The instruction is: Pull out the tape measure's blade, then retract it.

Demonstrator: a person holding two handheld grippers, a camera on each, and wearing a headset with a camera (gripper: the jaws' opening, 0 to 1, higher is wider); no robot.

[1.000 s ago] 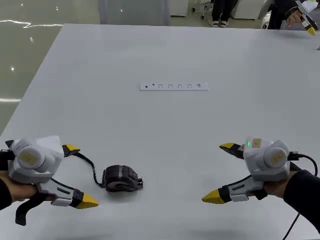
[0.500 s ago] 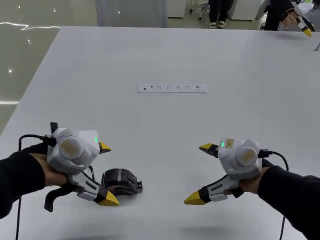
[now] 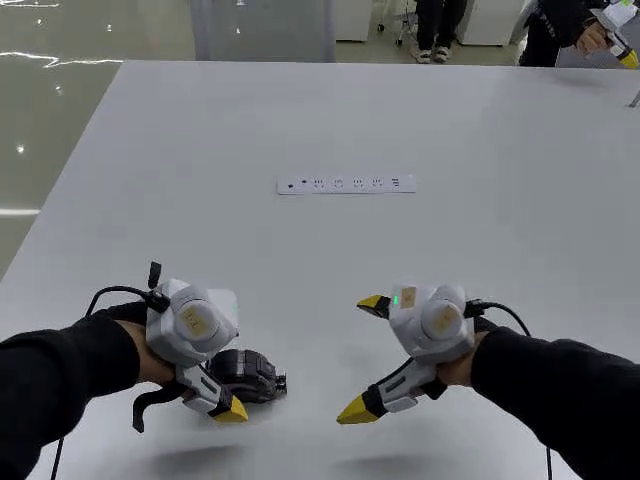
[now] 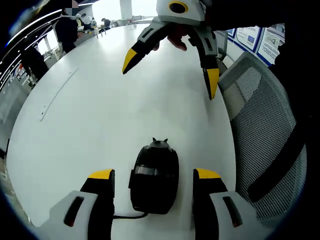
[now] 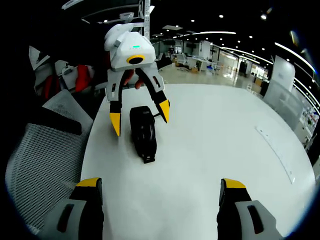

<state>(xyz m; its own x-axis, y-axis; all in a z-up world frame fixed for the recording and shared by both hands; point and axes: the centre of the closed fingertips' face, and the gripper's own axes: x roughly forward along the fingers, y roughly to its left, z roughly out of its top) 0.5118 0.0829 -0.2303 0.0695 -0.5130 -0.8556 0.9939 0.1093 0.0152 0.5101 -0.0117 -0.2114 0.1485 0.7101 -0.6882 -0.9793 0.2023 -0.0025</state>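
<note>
**Left claw astride tape, blade not out yet**

Left claw (image 4: 154, 174) was wide open, one jaw on each side of the tape (image 3: 252, 370). In the left gripper view a strip of bare counter (image 3: 350, 120) showed between each jaw and the case, so there was no contact and no grip yet. The case lay flat between the jaws and somewhat back from their yellow tips. Its hook end (image 4: 159, 141) pointed forward, away from the left claw's body. A thin black strap (image 4: 127, 216) ran off the case's rear, back toward the claw's base.

Right claw (image 3: 363, 355) was also wide open and held nothing. The tape sat ahead of it and well apart, with the hook end turned toward it. In the right gripper view the left claw stood over the case on the far side. No part of the right claw touched the tape.

A power strip (image 3: 346, 184) lay far ahead of both claws and took no part in the task. A mesh chair back (image 4: 260, 100) showed off the counter edge, to the side of the left claw.

Progress, as a judgement: nothing was done yet. The blade was fully inside, with no length showing past the case mouth. The step in hand looked like the left claw closing on the case to pin it. Still to do:
- grip the case
- bring the right claw in to pinch the hook
- draw the blade out
- let it run back in

The hook was small and low on the counter, so the pinch probably needed care.
</note>
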